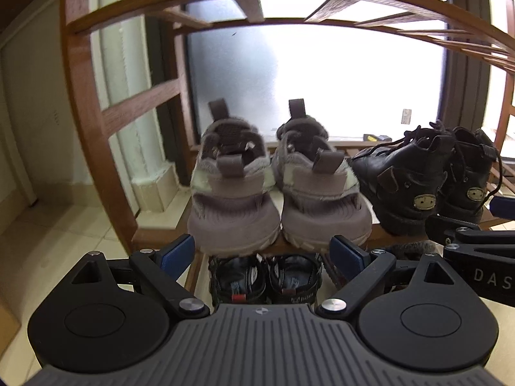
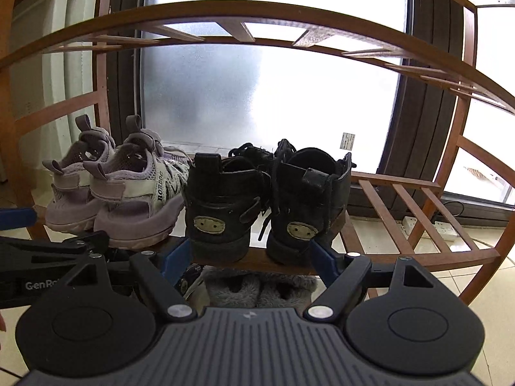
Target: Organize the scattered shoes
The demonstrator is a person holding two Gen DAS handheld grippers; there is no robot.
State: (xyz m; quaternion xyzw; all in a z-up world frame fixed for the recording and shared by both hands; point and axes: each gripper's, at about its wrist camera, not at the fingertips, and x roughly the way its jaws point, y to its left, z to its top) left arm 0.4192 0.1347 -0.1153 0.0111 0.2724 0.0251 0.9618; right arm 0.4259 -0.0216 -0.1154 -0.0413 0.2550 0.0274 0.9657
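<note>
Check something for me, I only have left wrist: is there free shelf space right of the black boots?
Observer: Yes. Right of the black boots the shelf slats carry nothing out to the rack's end.
Operator: What's under the boots?
Observer: A pair of grey fuzzy slippers on the lower shelf.
Operator: Right gripper holding anything?
Observer: No. The right gripper is open and empty, just in front of the boot heels.
</note>
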